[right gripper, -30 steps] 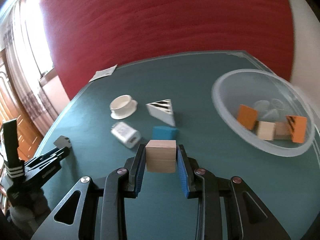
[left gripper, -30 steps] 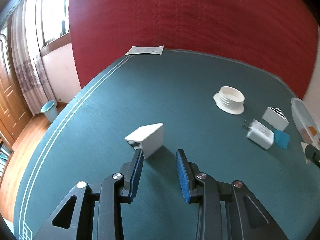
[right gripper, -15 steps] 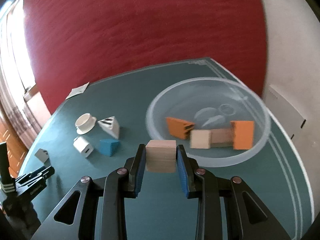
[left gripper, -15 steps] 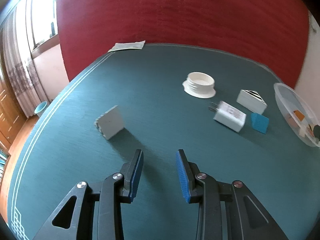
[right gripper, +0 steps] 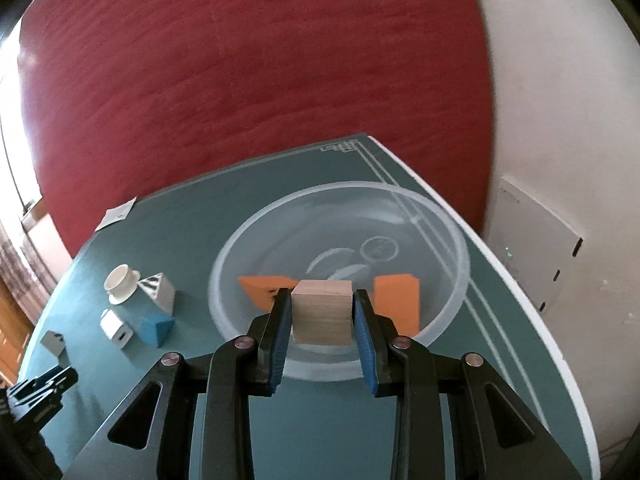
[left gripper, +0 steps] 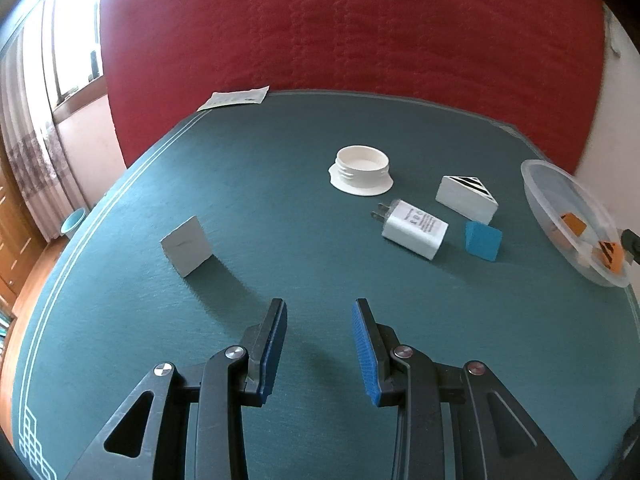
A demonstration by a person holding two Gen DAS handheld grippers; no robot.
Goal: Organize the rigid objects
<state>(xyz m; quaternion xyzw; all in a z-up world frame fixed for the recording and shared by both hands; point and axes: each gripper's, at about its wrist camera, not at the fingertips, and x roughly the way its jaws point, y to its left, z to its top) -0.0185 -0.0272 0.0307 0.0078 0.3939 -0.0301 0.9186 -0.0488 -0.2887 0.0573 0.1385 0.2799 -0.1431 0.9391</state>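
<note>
the right gripper is clamped on the wooden block, held at the frame's centre above the near rim of the clear bowl, probably to drop it inside. the left gripper is narrowed and empty, over bare cloth at lower centre.

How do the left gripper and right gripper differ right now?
The right gripper is shut on a wooden block; the left gripper has nothing between its fingers. The right gripper hangs at the clear bowl, while the left gripper points at bare green table, with the white block off to its left. Both share black frames and blue pads.
</note>
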